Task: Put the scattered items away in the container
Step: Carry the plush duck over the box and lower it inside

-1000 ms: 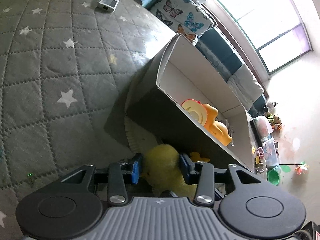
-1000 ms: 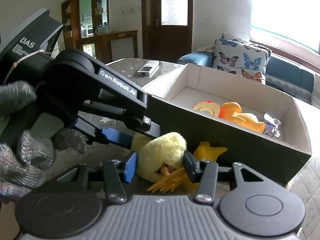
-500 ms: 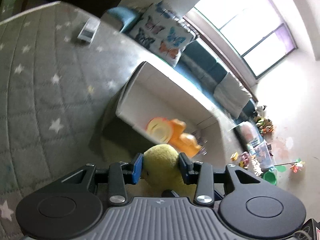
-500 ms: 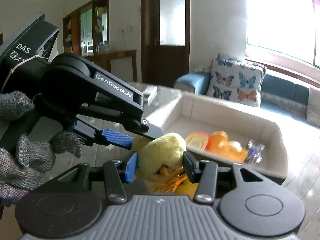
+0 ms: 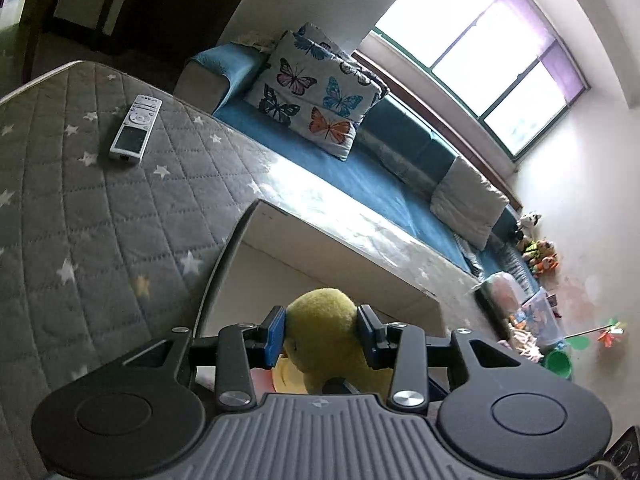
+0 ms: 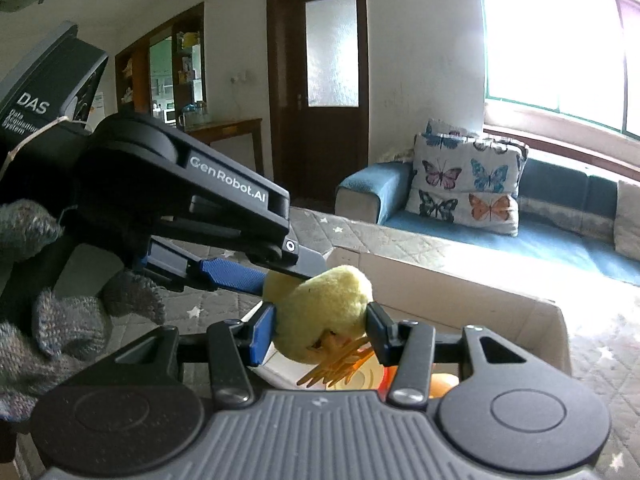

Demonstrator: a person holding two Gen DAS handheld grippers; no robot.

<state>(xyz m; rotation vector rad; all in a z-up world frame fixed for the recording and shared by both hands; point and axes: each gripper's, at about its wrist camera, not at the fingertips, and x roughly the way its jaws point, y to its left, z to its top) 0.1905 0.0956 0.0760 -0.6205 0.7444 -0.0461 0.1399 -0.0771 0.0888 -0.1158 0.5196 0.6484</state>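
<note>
Yellow fuzzy plush duck (image 5: 322,322), soft and light, pinched by left tool (image 5: 322,334) and right tool (image 6: 321,334) together. Best gripped across its round body, low centre frame, above white-lined open cardboard box (image 6: 460,288).

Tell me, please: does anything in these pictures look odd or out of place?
Yes. Both grippers clamp the same yellow plush duck at once: the left gripper and the right gripper each squeeze it above the box. Also, a remote control lies alone on the quilted surface.

Black gripper (image 6: 322,330) bodies, blue-padded fingers (image 6: 262,334), "GenRobot.AI" lettering, grey knitted glove (image 6: 60,320).
</note>
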